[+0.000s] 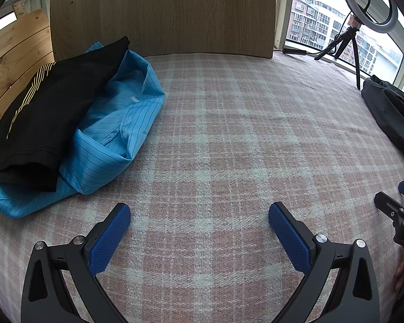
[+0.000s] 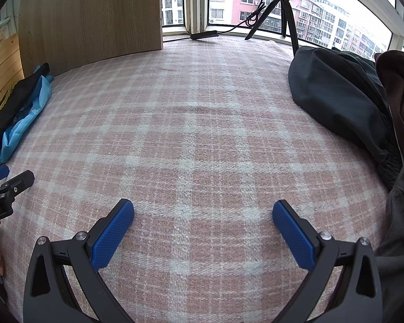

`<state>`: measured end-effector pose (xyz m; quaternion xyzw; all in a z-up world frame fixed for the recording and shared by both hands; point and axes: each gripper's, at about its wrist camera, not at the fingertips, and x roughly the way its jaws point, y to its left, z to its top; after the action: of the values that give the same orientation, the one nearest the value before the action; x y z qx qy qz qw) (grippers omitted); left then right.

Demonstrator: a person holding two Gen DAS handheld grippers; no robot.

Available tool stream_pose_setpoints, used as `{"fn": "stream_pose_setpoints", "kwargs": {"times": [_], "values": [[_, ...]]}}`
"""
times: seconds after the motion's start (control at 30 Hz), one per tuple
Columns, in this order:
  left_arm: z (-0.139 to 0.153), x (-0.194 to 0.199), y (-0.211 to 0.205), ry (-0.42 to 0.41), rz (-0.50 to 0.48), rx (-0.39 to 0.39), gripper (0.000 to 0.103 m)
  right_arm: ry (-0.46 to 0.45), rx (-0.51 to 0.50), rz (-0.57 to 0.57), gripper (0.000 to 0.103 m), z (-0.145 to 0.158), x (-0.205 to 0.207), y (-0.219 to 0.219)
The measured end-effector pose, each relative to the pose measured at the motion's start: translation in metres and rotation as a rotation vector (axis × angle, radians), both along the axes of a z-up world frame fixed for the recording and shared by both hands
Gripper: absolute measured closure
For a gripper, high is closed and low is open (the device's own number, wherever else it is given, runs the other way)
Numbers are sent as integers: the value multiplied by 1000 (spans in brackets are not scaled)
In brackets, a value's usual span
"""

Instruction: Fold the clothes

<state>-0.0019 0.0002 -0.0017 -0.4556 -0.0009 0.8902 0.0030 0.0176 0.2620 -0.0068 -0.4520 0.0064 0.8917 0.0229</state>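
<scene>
1. Two garments already lie folded in the left wrist view: a black garment stacked on a blue striped garment, both at the far left of the plaid cloth, against the wooden board. The left gripper hovers over bare plaid with its jaws spread as wide as they go and nothing between them. A dark unfolded heap sits at the plaid's right edge, and part of the other tool shows just below it.

2. In the right wrist view the right gripper is likewise fully spread and empty above bare plaid. The dark garment lies crumpled at the plaid's far right, touching a brown garment beside it; the folded stack is well apart, on the plaid's left edge.

3. The step in hand looks like a pause between items (nothing is held by either tool).

4. The next move probably calls for reaching right to the dark garment, pinching an edge, and dragging it to the plaid's open middle for spreading flat.
</scene>
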Motion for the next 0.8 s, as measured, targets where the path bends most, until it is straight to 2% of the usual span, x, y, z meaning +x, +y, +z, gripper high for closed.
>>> {"fn": "stream_pose_setpoints", "kwargs": {"times": [0.23,0.4,0.5,0.7,0.8], "values": [[-1,1,1,-8,-4,1,0,-31,-2,6,0,0,-5,-1],[0,-5,0,-77,-8,1,1,-71,-10,1,0,1,-2,-4],[7,-4,-2,-106,-26,37,1,-30,-30,-11,0,20,7,-8],[42,14,-4,-35,-48,69,1,87,-51,-41,0,69,30,-14],[64,25,-4,0,-61,77,1,118,-59,-37,0,86,45,-18]]}}
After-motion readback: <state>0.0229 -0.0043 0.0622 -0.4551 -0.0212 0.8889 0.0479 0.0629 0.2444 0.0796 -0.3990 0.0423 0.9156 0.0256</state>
